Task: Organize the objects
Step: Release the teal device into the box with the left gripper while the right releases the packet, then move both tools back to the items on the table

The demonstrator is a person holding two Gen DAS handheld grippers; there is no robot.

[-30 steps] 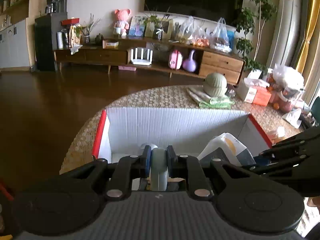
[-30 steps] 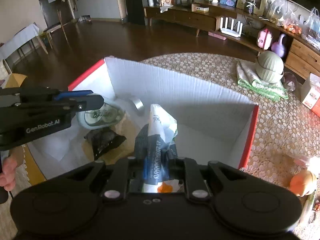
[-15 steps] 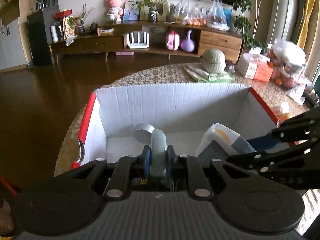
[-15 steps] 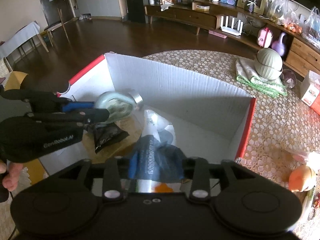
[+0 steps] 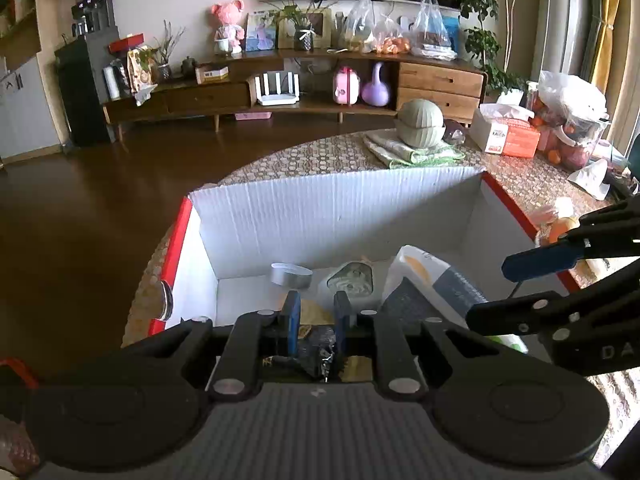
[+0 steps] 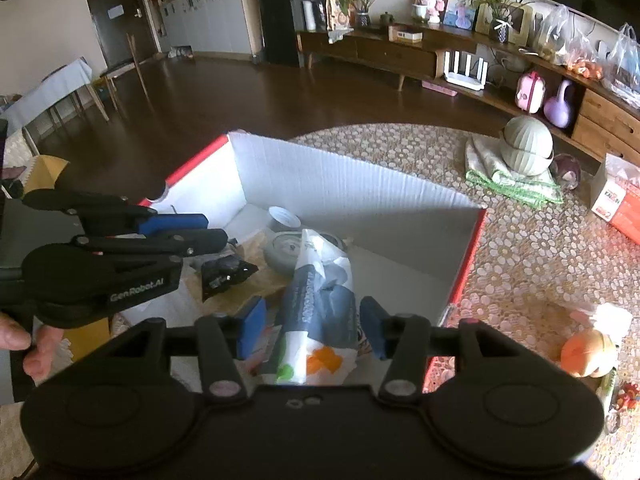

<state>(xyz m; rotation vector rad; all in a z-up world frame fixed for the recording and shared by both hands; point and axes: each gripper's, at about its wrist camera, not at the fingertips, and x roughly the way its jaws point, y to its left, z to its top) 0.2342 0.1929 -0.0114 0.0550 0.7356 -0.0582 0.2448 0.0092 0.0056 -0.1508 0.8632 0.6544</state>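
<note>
A white cardboard box with red edges (image 5: 332, 216) (image 6: 360, 188) stands on the patterned table. Inside lie a grey-green round disc (image 5: 352, 280) (image 6: 288, 250), a silver tape roll (image 5: 290, 275) (image 6: 282, 218), a black wrapper (image 6: 224, 274) and a blue-white bag (image 5: 432, 284) (image 6: 320, 304). My left gripper (image 5: 314, 316) (image 6: 200, 230) is open and empty above the box's near side. My right gripper (image 6: 312, 330) is open, its pads (image 6: 252, 330) on either side of the bag and apart from it; it also shows in the left wrist view (image 5: 536, 264).
On the table beyond the box are a green round container on folded cloth (image 5: 420, 126) (image 6: 526, 146), an orange tissue box (image 5: 508, 136) (image 6: 618, 204), fruit bags (image 5: 572, 120) and an orange object (image 6: 588, 352). A long wooden sideboard (image 5: 304, 92) stands across the dark floor.
Both grippers have opened. The left let go of the grey-green disc, which now lies in the box. The right let go of the blue-white bag, which rests in the box.
</note>
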